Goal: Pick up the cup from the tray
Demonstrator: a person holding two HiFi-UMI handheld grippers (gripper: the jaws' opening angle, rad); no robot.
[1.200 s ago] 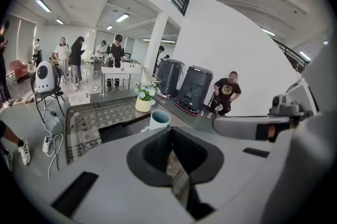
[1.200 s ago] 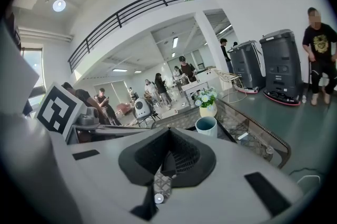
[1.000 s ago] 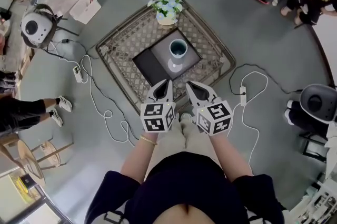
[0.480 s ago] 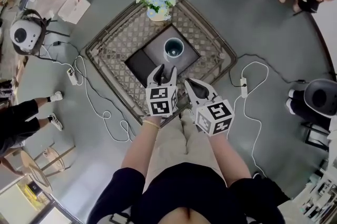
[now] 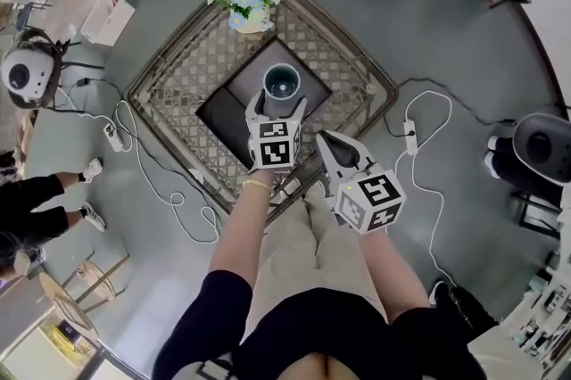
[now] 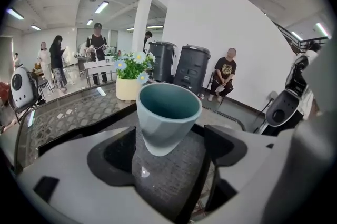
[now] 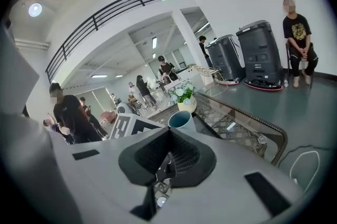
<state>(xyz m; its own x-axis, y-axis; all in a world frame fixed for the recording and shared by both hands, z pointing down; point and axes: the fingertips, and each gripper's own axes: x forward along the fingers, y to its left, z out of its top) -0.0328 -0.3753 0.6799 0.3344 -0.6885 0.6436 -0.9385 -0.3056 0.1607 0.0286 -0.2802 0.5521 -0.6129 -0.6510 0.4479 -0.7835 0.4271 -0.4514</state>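
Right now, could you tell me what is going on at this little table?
A person holds a gripper in each hand above a low lattice table. The left gripper is at the teal cup, which stands upright on the dark tray. Its jaws have just been opening and stand wide apart, the cup between their tips, not gripped yet. The right gripper hangs back near the table's edge, jaws shut and empty. A flower pot stands beyond the tray.

Open hall with a grey floor point(image 5: 446, 39), a white wall point(image 6: 226, 23) and a white column point(image 6: 141, 28). Strip lights point(image 6: 101, 6) line the ceiling; a railed balcony point(image 7: 121, 4) runs above. Dark bins point(image 6: 192, 68) stand against the wall. A glass-topped lattice table point(image 5: 169, 84) stands centrally, with white cables point(image 5: 439, 191) trailing beside it.
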